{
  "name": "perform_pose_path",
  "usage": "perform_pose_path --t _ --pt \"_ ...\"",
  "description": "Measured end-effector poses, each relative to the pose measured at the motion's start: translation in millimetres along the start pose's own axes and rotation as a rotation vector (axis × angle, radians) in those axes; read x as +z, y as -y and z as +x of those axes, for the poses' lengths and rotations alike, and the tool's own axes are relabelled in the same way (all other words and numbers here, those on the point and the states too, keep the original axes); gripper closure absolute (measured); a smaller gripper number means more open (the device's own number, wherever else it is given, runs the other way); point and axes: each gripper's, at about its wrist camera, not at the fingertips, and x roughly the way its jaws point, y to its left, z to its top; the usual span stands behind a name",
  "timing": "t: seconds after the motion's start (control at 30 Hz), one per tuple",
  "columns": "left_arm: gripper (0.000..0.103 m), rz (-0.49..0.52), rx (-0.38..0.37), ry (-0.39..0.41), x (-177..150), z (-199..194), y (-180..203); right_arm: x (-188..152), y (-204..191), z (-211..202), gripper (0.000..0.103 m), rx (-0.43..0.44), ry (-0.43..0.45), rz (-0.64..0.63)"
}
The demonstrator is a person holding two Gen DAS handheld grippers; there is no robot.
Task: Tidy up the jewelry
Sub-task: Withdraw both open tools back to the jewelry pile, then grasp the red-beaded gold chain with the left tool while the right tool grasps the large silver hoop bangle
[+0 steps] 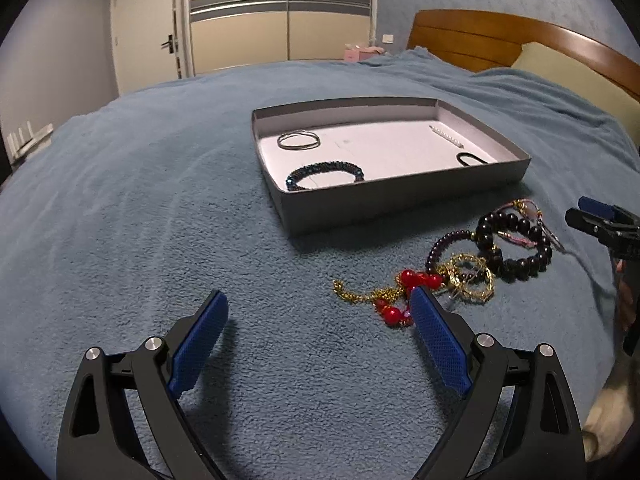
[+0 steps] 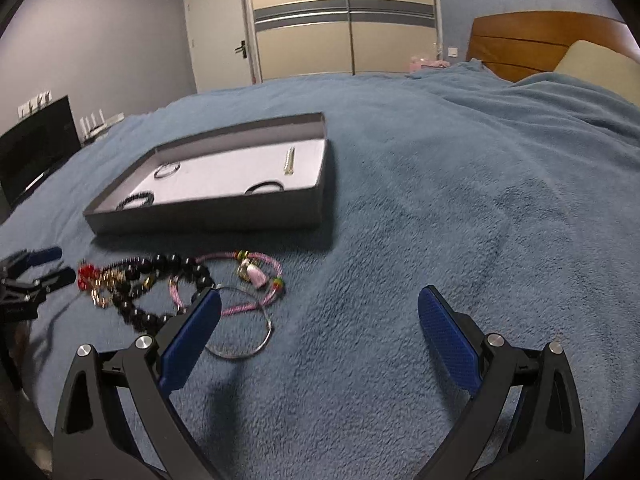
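Blue blanket (image 1: 160, 200) under tangled beaded, gold jewelry pile (image 1: 472, 268); both grippers' jaws apart.

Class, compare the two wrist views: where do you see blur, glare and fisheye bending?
Left wrist view: sharp, ceiling glare on the wardrobe, headboard bowed by the lens. Right wrist view: jewelry pile smeared by motion blur, same wardrobe glare, dark corners from the fisheye.
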Motion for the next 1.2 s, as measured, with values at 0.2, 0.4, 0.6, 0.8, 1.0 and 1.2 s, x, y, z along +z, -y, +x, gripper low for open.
perform_pose_path --t 0.2,0.4,0.6,0.8,1.0,1.2 --pt "0.011 0.016 -0.022 0.005 -3 -3 5 -5 -12 1 0.013 0.062 -0.032 -0.038" --pt "0.011 0.032 -0.031 0.002 -3 -2 8 -9 -26 1 0.032 0.129 -0.055 -0.087" --pt "0.011 0.033 -0.038 -0.006 -2 1 9 -8 -34 8 0.048 0.141 -0.074 -0.119" --pt "0.011 0.029 -0.051 -0.011 -2 2 8 -7 -37 19 0.051 0.161 -0.107 -0.158" --pt "0.013 0.063 -0.072 -0.005 -2 1 14 -7 -31 18 0.054 0.185 -0.113 -0.129" --pt "0.044 0.123 -0.111 -0.01 -3 1 26 -3 -25 14 0.054 0.181 -0.096 -0.088"
